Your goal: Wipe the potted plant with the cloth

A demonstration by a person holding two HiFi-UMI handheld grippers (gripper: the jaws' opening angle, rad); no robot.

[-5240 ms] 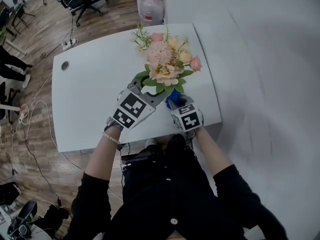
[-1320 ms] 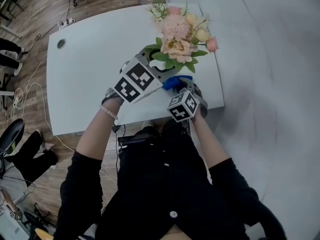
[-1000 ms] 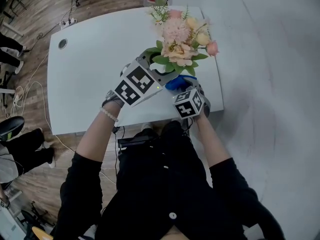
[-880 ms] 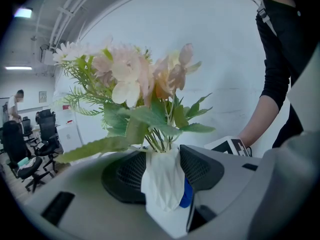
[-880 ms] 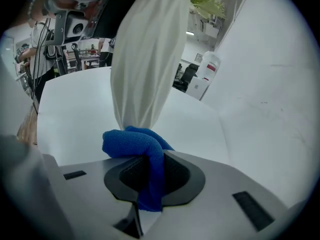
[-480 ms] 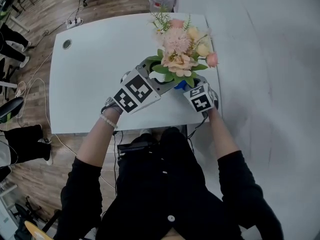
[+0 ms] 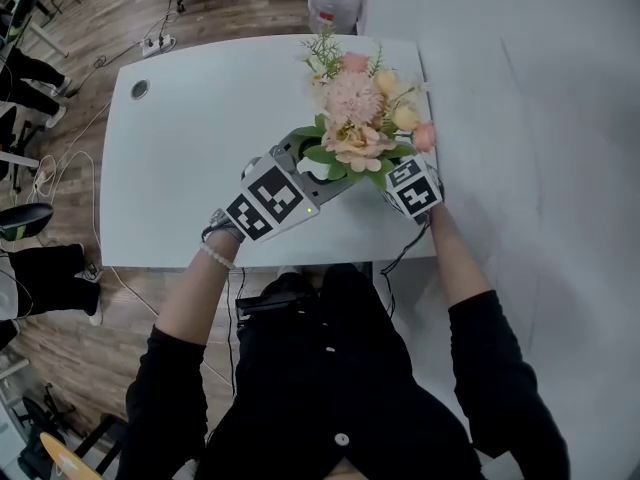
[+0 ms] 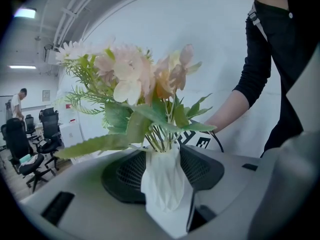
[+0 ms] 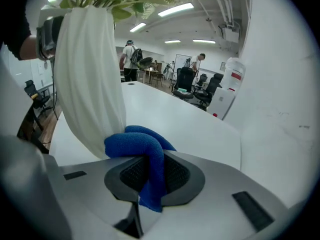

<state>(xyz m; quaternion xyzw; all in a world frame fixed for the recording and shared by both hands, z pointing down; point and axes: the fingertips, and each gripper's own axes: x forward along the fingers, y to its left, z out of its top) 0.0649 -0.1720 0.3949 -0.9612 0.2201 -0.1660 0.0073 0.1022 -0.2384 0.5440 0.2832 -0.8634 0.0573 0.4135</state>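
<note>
- an open office with a plain wall; a white table (image 7: 190, 158) carries the work.
- right gripper (image 9: 147, 176) is clamped on a folded blue cloth (image 9: 137, 141), which presses on the lower side of the white ribbed vase (image 9: 87, 69).
- left gripper (image 8: 162, 171) pinches the vase's upper part, steadying it.
- wiping seems under way on the vase; how much is left i cannot tell.
- the vase holds pink and cream flowers (image 7: 355, 123) with green leaves.

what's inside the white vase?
Green stems of the pink and cream flowers enter the white vase's mouth. Anything lower is hidden by its opaque wall.
</note>
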